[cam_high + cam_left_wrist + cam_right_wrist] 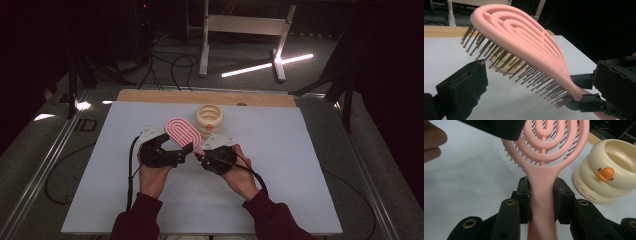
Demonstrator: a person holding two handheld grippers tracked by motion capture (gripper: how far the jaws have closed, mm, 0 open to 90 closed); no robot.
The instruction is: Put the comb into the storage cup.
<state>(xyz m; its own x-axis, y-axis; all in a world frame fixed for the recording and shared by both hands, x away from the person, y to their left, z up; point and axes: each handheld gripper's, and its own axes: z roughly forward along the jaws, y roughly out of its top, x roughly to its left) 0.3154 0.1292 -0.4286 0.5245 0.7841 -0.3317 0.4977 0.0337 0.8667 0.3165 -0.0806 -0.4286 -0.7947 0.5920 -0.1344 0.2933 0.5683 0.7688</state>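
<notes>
A pink hairbrush with a looped open head and dark bristles is held above the white table. My right gripper is shut on its handle, one pad pressing each side. In the high view the right gripper sits just right of centre. My left gripper is open with its jaws spread on either side of the brush head. One left pad stands close beside the bristles; I cannot tell whether it touches them.
A cream container shaped like stacked rings, with an orange beak on its side, stands on the table behind the brush. A wooden strip runs along the table's far edge. Cables and a white stand are on the floor beyond.
</notes>
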